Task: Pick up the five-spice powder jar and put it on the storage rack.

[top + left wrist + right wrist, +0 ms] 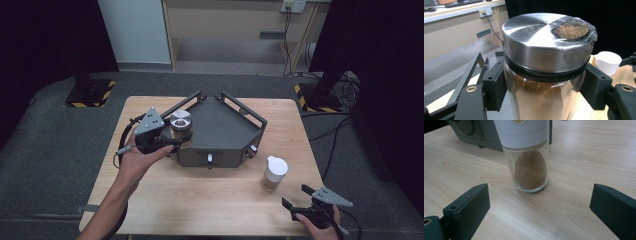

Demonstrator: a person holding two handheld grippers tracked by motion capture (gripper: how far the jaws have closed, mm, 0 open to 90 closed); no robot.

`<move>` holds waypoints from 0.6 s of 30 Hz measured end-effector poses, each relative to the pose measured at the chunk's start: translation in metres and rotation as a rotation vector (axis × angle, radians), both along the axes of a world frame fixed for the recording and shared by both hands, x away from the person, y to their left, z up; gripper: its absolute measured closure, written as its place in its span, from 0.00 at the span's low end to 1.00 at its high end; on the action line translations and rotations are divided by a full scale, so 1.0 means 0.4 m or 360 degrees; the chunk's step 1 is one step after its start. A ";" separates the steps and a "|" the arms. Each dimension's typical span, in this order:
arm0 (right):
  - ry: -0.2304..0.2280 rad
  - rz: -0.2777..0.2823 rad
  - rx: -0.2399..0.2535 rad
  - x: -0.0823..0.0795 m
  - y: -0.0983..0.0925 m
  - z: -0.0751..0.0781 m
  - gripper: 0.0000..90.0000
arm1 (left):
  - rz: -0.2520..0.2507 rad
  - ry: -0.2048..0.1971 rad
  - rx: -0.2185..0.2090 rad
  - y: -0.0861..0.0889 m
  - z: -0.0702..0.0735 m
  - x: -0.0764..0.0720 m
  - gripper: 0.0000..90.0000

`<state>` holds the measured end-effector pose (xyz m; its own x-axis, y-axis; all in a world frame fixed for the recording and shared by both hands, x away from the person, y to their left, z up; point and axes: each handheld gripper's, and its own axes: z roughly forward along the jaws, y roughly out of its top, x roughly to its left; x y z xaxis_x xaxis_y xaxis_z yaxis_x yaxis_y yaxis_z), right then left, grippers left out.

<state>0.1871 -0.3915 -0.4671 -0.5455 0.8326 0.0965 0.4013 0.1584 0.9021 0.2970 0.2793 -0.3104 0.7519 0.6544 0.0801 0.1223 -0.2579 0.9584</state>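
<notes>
Left gripper (172, 142): clamped on the jar (544, 82), one pad (496, 85) pressed to each side of the glass just under the lid (541, 40); held in the person's left hand (135, 162) by the tray's left front corner.
Jar: glass, filled with brown powder, upright; held at the left side of the tray (220, 125); whether it rests on anything cannot be told.
Lid: brushed steel, with a clear film patch holding brown powder on its top.
Tray: dark, railed, set at the middle of the table (200, 200), toward its far edge.
Right gripper (295, 197): jaws spread wide, nothing between them; held near the table's front right corner, aimed at the shaker (530, 155).
Shaker: white-capped glass, partly filled with brown powder, standing on the table right of the tray, apart from both jaws.
</notes>
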 end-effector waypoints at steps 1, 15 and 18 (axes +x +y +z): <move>0.0001 0.0000 -0.0001 0.000 0.000 0.000 0.04 | 0.0008 0.0000 -0.0005 0.000 -0.003 0.005 0.33; 0.0011 0.0012 -0.0005 -0.003 0.008 -0.002 0.04 | 0.0058 0.0002 -0.0029 -0.016 -0.060 0.073 0.33; 0.0012 0.0013 -0.0006 -0.003 0.007 -0.003 0.04 | 0.0071 0.0010 -0.0042 -0.018 -0.075 0.085 0.33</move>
